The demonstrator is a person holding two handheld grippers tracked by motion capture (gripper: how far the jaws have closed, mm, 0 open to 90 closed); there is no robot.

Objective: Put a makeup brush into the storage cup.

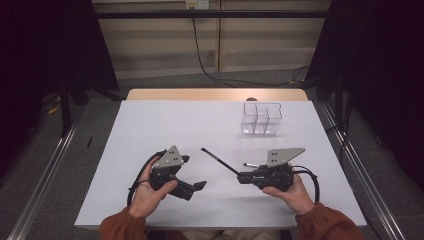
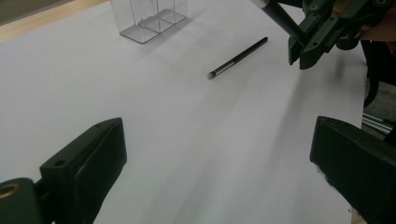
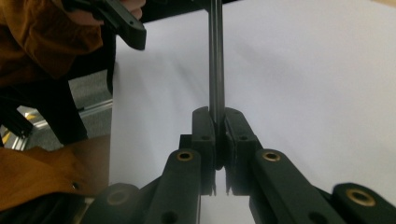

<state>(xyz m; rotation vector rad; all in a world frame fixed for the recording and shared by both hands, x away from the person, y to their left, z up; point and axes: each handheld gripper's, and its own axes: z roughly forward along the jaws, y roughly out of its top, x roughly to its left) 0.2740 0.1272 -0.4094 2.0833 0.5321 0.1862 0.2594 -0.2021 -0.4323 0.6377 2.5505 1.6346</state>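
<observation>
While the white desk (image 1: 150, 130) is spreading across most of the high view, it is carrying a clear divided organiser (image 1: 261, 119) toward its far right side, well apart from both hands. The left gripper view is showing that box (image 2: 149, 18) from low down, so its inner partitions are reading more plainly there.

Nearer the person, the left gripper (image 1: 192, 186) is lying in the left hand (image 1: 147, 192) with its jaws spread wide — released, with bare desk between them in its own view. The right gripper (image 1: 242, 177) is sitting in the right hand (image 1: 290, 192), pointing left across the desk.

A thin dark brush (image 1: 220, 161) is being gripped by the right gripper, slanting up and left from the jaws. The right gripper view is giving the detail the high view lacks — the jaws are clenched tight on the brush handle (image 3: 216, 70). A second brush (image 2: 238, 58), seen in the left gripper view, is lying flat on the desk, just beside the right gripper (image 2: 299, 53).
</observation>
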